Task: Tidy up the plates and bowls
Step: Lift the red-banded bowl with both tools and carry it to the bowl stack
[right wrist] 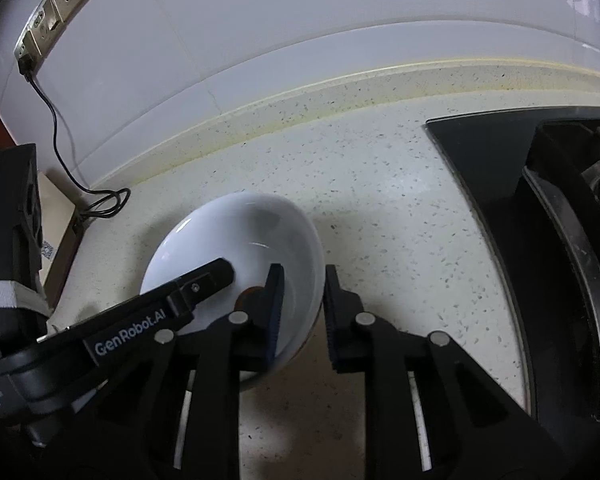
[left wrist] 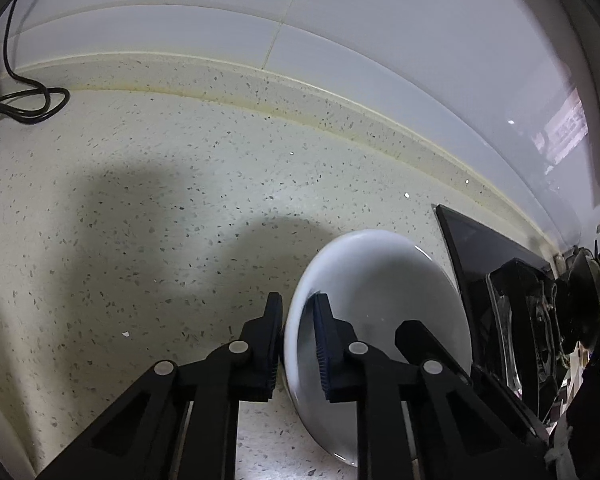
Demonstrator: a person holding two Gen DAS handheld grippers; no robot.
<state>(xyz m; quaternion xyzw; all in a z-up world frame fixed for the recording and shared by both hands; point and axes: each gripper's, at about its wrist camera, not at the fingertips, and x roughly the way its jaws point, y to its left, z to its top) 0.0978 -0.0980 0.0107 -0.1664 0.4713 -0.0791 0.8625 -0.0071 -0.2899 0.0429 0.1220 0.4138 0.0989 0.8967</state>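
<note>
Bowl [right wrist: 236, 248] pinched at opposite rims: left claw [left wrist: 298, 348] clamps one wall, right claw [right wrist: 304, 312] straddles the other, ready for a two-handed lift off counter [right wrist: 380, 216].

The bowl [right wrist: 240, 240] sits on the worktop [right wrist: 380, 208], left of the stove [right wrist: 540, 200] by its right edge. A cable [right wrist: 100, 204] lies near the back left corner, below the wall socket [right wrist: 56, 8].

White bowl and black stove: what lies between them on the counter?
In the right wrist view, only bare speckled counter lies between the white bowl and the black stove.
</note>
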